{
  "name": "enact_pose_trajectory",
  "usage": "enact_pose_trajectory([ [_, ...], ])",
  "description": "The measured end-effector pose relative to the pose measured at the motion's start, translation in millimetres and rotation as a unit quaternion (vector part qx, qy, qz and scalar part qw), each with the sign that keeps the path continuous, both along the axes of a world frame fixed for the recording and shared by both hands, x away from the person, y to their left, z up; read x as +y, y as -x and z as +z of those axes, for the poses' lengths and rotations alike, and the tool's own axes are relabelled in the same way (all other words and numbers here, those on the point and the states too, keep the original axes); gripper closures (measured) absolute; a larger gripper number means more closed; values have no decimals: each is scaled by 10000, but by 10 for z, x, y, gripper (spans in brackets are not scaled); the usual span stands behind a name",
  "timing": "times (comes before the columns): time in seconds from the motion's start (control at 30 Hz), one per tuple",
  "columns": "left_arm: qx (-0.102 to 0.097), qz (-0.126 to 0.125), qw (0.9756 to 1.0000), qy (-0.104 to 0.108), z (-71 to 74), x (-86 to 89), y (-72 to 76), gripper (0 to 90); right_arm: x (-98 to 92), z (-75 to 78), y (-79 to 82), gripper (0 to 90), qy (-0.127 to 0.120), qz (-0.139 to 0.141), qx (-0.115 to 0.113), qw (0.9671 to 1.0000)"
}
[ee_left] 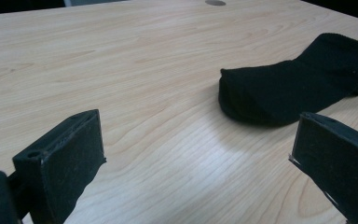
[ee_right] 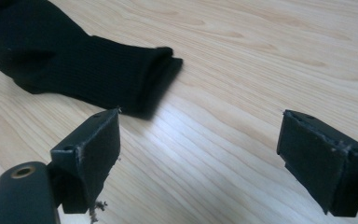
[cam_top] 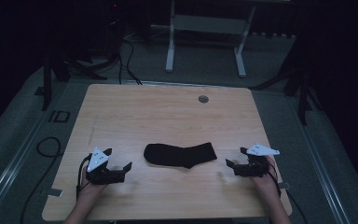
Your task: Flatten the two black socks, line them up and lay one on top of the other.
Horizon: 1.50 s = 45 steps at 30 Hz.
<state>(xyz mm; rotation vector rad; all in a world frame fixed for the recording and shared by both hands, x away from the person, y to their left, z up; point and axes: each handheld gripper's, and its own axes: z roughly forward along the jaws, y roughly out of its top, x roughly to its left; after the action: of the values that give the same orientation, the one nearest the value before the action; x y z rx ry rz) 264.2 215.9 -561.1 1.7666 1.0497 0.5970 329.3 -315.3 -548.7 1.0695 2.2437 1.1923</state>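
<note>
A black sock (cam_top: pixel 179 155) lies flat on the wooden table (cam_top: pixel 168 112), near its middle front. My left gripper (cam_top: pixel 126 169) rests low at the sock's left, jaws pointing toward the toe end, and stands open with nothing between them. In the left gripper view the sock's (ee_left: pixel 284 93) rounded toe lies just beyond the open left gripper (ee_left: pixel 198 149). My right gripper (cam_top: pixel 230 165) sits at the sock's right, also open and holding nothing. In the right gripper view the sock's (ee_right: pixel 74 60) cuff end lies a little past the left jaw of the right gripper (ee_right: pixel 200 140).
A round grey grommet (cam_top: pixel 203 99) is set in the tabletop near the far edge. Beyond the table stands a white desk frame (cam_top: pixel 170 46). Cables (cam_top: pixel 46 147) lie on the grey floor at the left. Bare wood surrounds the sock.
</note>
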Motion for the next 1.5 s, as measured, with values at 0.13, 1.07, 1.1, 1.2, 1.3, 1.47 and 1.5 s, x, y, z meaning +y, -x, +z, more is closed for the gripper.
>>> enact_pose_trajectory([
  [0.13,-5,90,9999,-84,-28,143,91,23,-133,-1,23,130,-34,-212,32,9998],
  [1.07,-48,736,9972,79,-51,670,432,24,-655,-93,338,132,-86,-1265,-208,9917],
  [1.1,-60,752,9971,63,-48,673,445,24,-662,-97,349,132,-99,-1289,-246,9913],
  [1.2,-19,753,9971,75,-64,700,472,25,-691,-94,369,133,-158,-1394,-356,9895],
  [1.3,-80,784,9969,42,-60,712,502,25,-729,-101,389,133,-217,-1486,-493,9874],
  [1.47,-167,803,9966,49,-40,729,545,25,-785,-106,417,132,-243,-1656,-658,9837],
  [1.5,-141,829,9965,31,-44,738,550,25,-797,-108,420,133,-259,-1661,-674,9835],
])
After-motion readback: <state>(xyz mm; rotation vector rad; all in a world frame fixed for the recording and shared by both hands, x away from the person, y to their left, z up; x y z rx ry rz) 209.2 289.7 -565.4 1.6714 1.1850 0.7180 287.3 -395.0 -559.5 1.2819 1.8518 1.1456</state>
